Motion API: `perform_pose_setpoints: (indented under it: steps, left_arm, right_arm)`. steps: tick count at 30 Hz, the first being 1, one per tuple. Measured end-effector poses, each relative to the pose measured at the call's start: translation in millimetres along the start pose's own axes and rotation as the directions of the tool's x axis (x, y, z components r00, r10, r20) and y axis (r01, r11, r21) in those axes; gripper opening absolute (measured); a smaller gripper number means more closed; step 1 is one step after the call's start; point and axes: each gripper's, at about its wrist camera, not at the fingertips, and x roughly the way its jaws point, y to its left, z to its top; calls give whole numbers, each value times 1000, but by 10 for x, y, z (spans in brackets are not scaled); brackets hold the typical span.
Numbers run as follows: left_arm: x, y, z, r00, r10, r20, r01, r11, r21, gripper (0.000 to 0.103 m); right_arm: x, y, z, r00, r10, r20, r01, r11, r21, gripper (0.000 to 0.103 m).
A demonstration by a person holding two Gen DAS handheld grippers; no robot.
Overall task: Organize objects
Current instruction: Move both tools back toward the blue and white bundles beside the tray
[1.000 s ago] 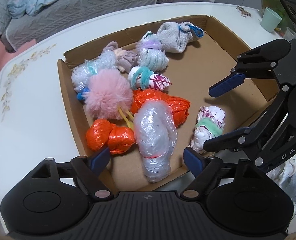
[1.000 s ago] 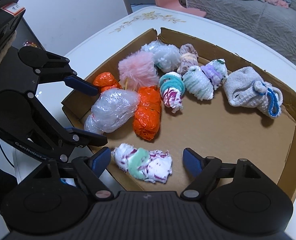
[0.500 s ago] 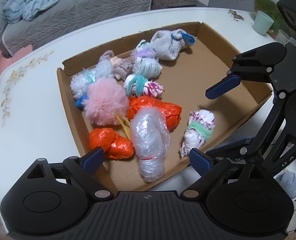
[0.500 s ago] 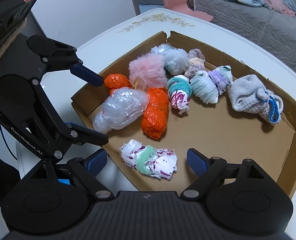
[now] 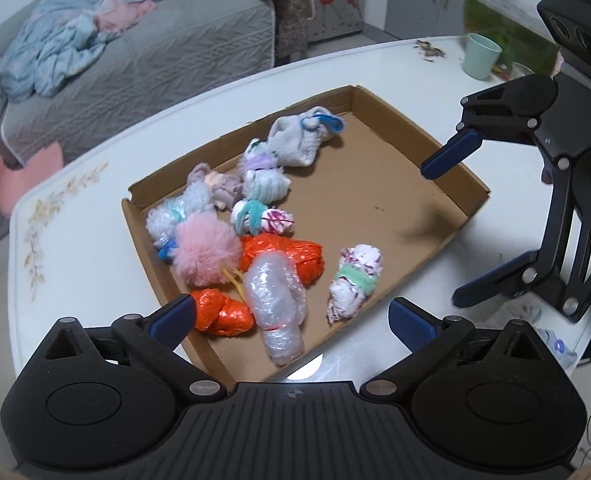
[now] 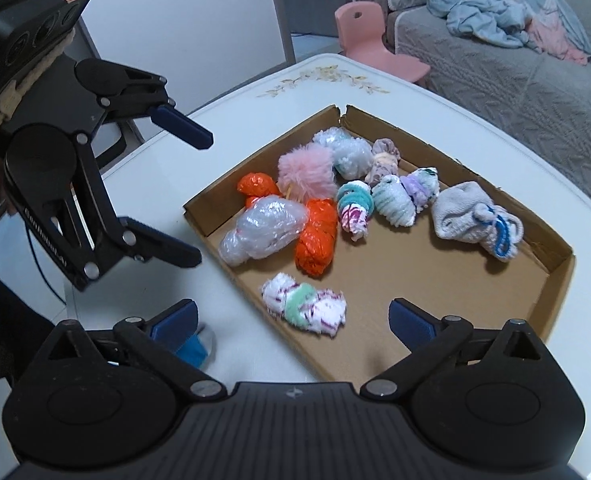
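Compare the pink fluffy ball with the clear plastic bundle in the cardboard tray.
The pink fluffy ball is round and furry; the clear plastic bundle is long, smooth and shiny. The ball is opaque pink; the bundle is see-through, with a thin red tie near one end. The ball lies further into the cardboard tray, among the other bundles; the plastic bundle reaches almost to the tray's near edge. Both lie loose in the tray, with neither gripper touching them.

Bundles (image 5: 271,216) clustered in tray (image 5: 395,184), tray on table (image 5: 87,248), cup (image 5: 481,56) behind
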Motion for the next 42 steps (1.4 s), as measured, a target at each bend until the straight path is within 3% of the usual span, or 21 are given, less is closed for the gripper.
perform_pose_setpoints:
  steps: [6,13,22,26,28,31,34,38,42]
  left_arm:
    - [-187,-94,-85,1000,-30,6,30,1000,-1,102]
    - [-378,-302,-420,998,-69,10,69,997,-47,102]
    - [-226,-949,-916,990,-119,-76,120,993,16,102]
    - [-76,-1035,-998,988,-131,-87,125,990,-62,102]
    - [5,-1030,-1022,988,-127,-87,116,985,-125,102]
    - [95,-996,-1057,989,-123,-85,101,970,-223,102]
    - [157,-893,-1079,992,-95,-78,68,950,-305,102]
    - [232,-653,-1084,992,-105,-70,62,891,-450,102]
    - [333,-525,-1067,992,-112,-64,61,846,-530,102]
  right_arm:
    - [-191,15,-200,1000,-9,-3,9,1000,-2,102]
    - [-395,-14,-432,1000,-16,-5,16,999,34,102]
    - [-653,87,-963,1000,-29,-12,30,994,103,102]
    - [-594,111,-1241,996,-57,-71,65,991,120,100]
    - [-539,97,-1334,993,-74,-95,84,992,99,93]
    - [-432,15,-1441,986,-102,-132,114,990,80,79]
    - [-321,-24,-1509,977,-137,-162,144,989,37,72]
    - [-228,15,-1538,974,-147,-171,145,989,-25,66]
    - [-153,35,-1496,976,-141,-168,133,989,-62,49]
